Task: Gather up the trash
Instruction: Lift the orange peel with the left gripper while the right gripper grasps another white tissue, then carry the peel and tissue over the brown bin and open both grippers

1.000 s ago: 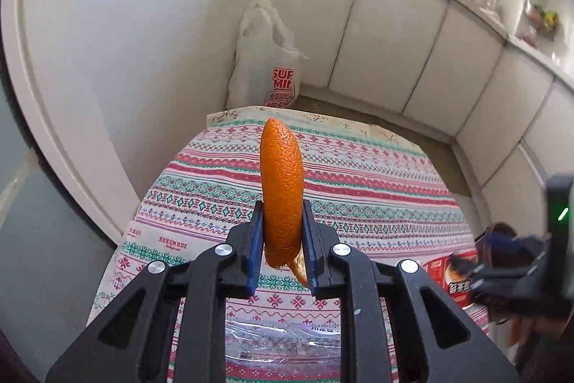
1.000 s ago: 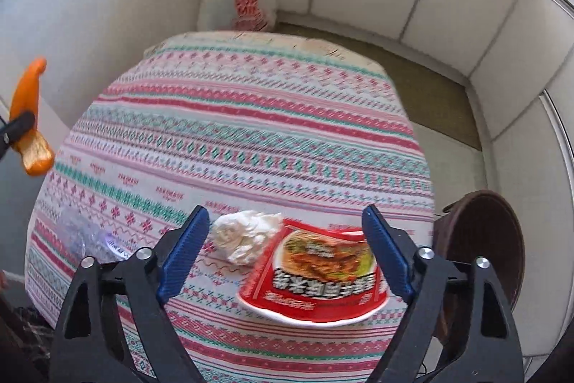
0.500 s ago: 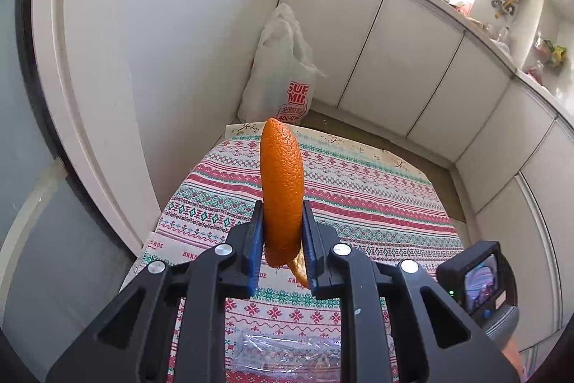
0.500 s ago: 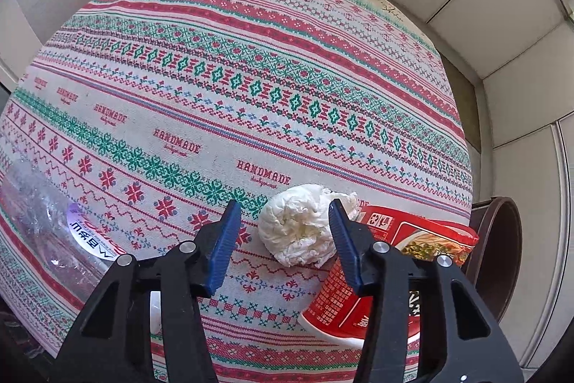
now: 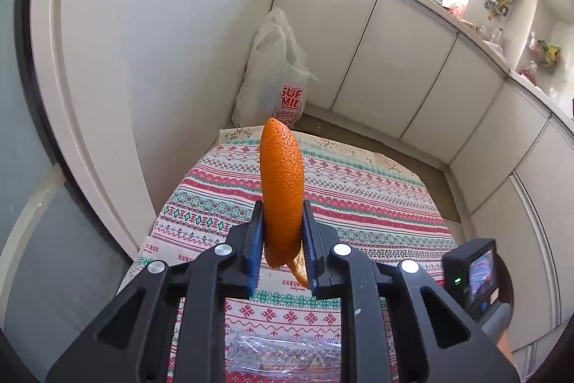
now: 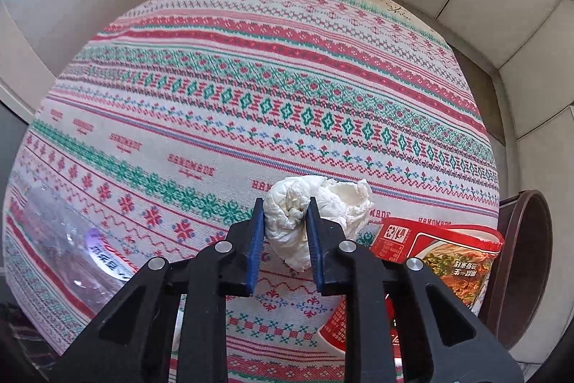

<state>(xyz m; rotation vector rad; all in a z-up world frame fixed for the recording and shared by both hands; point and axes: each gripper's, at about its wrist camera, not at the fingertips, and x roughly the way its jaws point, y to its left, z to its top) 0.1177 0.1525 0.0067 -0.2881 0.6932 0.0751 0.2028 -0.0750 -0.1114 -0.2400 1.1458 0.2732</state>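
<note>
My left gripper point(image 5: 281, 232) is shut on a long strip of orange peel point(image 5: 281, 189) and holds it upright, high above the table. My right gripper point(image 6: 285, 221) is shut on a crumpled white tissue point(image 6: 315, 207) that rests on the patterned tablecloth point(image 6: 251, 78). A red instant-noodle cup point(image 6: 430, 261) lies on its side just right of the tissue. A clear plastic wrapper point(image 6: 68, 246) lies at the table's front left; it also shows in the left wrist view point(image 5: 287, 354).
A brown round bin point(image 6: 520, 268) stands beside the table's right edge. A white shopping bag point(image 5: 276, 74) stands on the floor beyond the table's far end. White cabinet walls point(image 5: 412, 67) surround the table. The right gripper's camera point(image 5: 473, 275) shows in the left wrist view.
My right gripper has come down to the tissue and closed its jaws on it. My left gripper has risen and pulled back with the orange peel still in it.
</note>
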